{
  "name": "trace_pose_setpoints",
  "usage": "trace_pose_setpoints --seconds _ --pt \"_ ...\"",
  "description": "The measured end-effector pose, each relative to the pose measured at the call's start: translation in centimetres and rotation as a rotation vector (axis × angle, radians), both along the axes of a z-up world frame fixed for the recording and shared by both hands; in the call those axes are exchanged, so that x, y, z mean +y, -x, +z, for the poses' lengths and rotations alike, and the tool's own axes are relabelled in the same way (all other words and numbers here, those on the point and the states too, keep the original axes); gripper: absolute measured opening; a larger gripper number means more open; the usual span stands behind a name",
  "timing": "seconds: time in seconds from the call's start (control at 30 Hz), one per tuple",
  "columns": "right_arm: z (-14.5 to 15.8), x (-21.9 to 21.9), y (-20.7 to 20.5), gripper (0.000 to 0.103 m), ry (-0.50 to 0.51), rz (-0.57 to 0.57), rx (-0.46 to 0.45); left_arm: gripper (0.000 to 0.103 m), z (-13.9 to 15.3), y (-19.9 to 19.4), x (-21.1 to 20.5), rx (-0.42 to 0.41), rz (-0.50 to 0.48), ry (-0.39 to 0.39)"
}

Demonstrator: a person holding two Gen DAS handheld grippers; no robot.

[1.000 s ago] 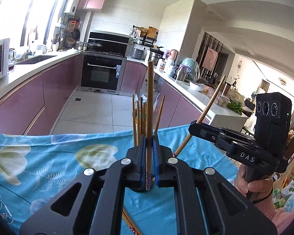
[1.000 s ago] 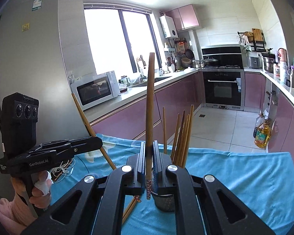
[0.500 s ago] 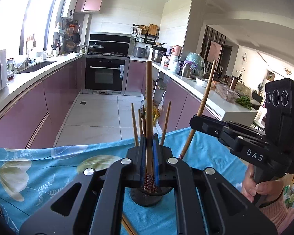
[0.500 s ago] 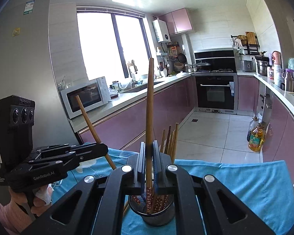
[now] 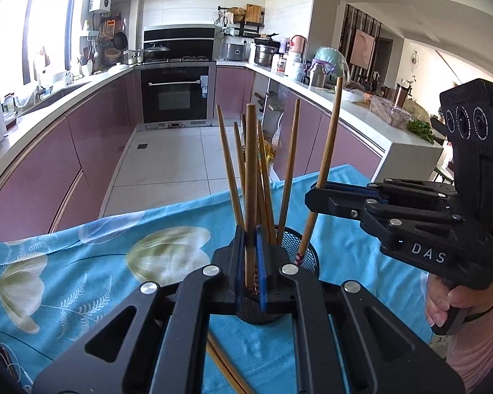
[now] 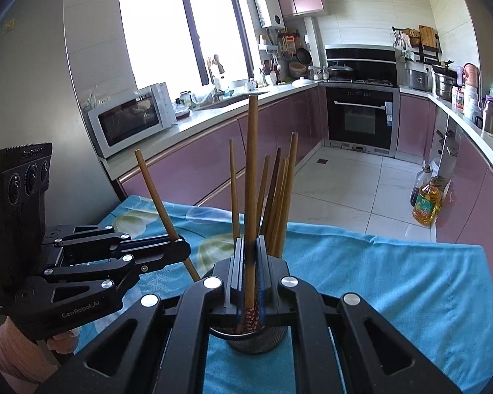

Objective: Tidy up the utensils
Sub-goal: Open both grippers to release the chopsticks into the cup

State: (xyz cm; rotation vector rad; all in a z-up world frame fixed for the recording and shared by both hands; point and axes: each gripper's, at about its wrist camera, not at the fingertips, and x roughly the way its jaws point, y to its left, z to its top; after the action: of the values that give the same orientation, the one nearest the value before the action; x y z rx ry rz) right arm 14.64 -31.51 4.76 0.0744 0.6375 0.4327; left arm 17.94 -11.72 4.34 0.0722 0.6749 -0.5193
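Each gripper [image 5: 250, 239] [image 6: 250, 249] pinched one near-upright chopstick [image 5: 250, 177] [image 6: 251, 177], its lower tip directly over the mesh holder [image 5: 307, 256], almost inside.

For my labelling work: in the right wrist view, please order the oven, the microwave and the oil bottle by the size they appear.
1. oven
2. microwave, which looks nearly as large as the oven, so this order is unsure
3. oil bottle, clearly smallest

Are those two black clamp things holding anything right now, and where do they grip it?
Yes. The left gripper and the right gripper each pinch one wooden chopstick near its patterned lower end, over the mesh holder.
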Motion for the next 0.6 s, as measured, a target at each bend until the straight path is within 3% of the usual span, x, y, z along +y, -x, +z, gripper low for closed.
trace_pose_setpoints --seconds 0.13,0.2,0.27,0.5,0.6 --pt "-1.1 0.0 -0.7 0.010 -0.011 -0.028 0.029 0.009 -1.5 -1.2 -0.2 0.050 0.013 -0.003" --pt "-1.2 -0.1 -0.7 0.011 -0.021 -0.032 0.026 0.019 -1.8 -1.8 0.0 0.055 0.020 0.004" --pt "-1.3 -0.2 -0.4 0.017 -0.028 -0.038 0.021 0.025 -2.1 -1.8 0.4 0.053 0.028 0.014" --pt "-1.6 -0.8 1.1 0.022 -0.069 -0.036 0.003 0.027 -3.3 -0.4 1.7 0.036 0.051 0.034" --pt "-1.5 -0.6 2.3 0.029 -0.072 -0.015 -0.011 0.035 -3.6 0.8 2.9 0.018 0.065 0.046"
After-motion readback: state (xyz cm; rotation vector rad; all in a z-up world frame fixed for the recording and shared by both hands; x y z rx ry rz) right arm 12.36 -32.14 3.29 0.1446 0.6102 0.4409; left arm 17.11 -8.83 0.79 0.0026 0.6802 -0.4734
